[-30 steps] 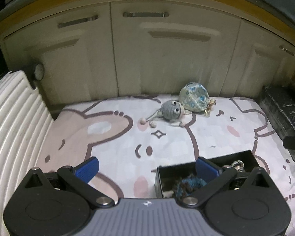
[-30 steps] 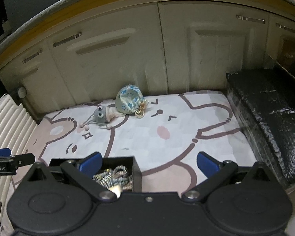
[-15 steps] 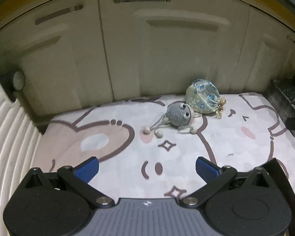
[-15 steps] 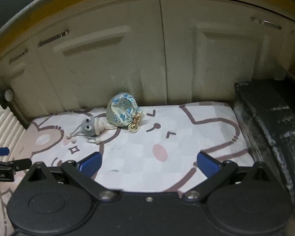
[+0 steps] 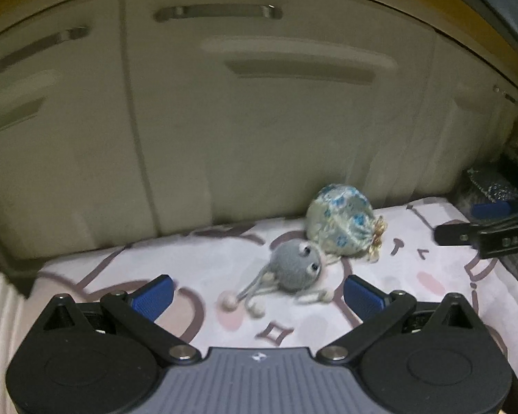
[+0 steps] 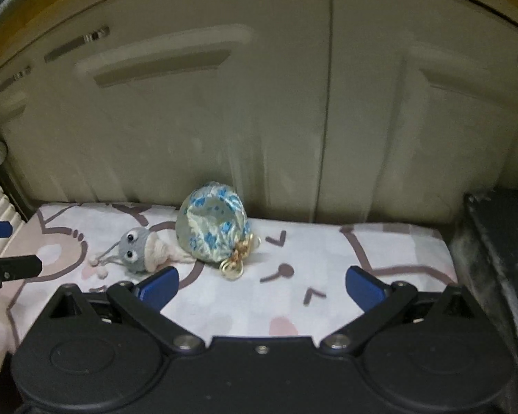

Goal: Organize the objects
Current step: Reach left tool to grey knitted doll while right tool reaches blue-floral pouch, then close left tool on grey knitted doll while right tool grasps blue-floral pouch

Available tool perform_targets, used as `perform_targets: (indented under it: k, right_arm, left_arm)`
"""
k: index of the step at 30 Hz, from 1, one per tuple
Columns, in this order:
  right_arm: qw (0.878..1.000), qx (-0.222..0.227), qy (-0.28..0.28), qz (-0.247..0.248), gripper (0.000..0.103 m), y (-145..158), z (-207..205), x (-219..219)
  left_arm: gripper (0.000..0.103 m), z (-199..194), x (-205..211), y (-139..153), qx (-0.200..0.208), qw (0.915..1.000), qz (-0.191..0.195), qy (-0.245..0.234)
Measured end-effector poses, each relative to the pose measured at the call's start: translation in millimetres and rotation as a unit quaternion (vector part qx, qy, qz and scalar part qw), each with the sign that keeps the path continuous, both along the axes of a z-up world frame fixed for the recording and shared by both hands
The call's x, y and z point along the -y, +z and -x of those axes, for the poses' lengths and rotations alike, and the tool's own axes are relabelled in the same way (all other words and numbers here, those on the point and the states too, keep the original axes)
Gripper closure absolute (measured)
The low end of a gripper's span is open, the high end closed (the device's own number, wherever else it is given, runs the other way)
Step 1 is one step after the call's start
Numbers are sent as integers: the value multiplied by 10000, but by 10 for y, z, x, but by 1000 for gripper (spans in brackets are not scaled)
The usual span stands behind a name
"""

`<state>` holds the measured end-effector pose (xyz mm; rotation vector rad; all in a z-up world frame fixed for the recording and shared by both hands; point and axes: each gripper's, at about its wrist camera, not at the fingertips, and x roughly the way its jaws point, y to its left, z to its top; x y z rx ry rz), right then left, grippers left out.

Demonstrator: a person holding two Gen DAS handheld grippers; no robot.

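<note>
Left wrist view, left claw point(image 5: 258, 295): jaws apart, nothing between them, low centre of frame.
Right wrist view, right claw point(image 6: 261, 287): jaws apart, empty, low centre.
Grey knitted toy point(image 5: 295, 269): lying on the cartoon-print mat point(image 5: 197, 258), just beyond the left claw, centre of frame.
Floral pouch point(image 6: 213, 226): touching the toy, mid-frame, gold charm at its lower right.
Cabinet doors point(image 6: 224, 120): closed, filling the upper frame behind the mat.
</note>
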<state>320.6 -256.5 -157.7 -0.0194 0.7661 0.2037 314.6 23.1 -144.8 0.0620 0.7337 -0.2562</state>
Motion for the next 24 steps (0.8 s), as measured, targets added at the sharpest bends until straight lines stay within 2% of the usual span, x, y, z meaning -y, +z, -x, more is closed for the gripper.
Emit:
perform_targets:
  k: [8, 19, 24]
  right_arm:
    - [9991, 13, 399, 166, 0, -229, -506, -120]
    - [9932, -170, 1105, 332, 0, -520, -970, -593]
    - [9897, -323, 1227, 655, 0, -651, -1102, -812]
  left_arm:
    - [5, -310, 358, -238, 56, 9954, -467, -833]
    - [6, -600, 543, -555, 46, 9870, -811, -1387]
    - [12, -666, 573, -653, 105, 9862, -793, -1451]
